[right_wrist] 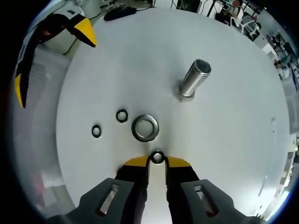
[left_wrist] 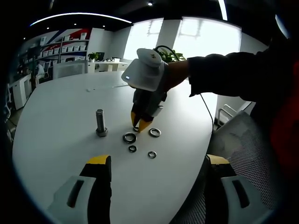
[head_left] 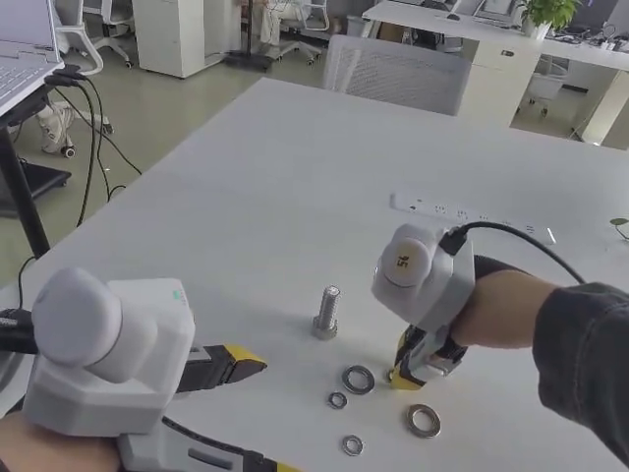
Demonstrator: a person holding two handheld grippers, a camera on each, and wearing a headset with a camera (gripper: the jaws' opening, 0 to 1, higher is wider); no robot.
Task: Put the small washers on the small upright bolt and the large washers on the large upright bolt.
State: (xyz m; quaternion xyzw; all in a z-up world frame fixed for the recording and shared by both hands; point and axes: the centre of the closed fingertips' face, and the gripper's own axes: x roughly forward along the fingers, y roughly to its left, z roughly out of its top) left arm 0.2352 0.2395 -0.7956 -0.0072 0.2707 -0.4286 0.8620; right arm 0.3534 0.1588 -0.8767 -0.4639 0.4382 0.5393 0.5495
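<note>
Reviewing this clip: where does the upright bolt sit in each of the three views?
Head view: upright bolt just below centre, left of the right claw.
Left gripper view: bolt left of centre, beyond the open left claw.
Right gripper view: bolt upper right of centre, past the small washer held at the claw tips.
Shared landmark: the large washer lying flat nearest the bolt.

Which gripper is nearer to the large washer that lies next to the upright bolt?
Right. The right gripper has its tips just short of that large washer, closed on a small washer. The left gripper is open and clearly farther back from it.
</note>
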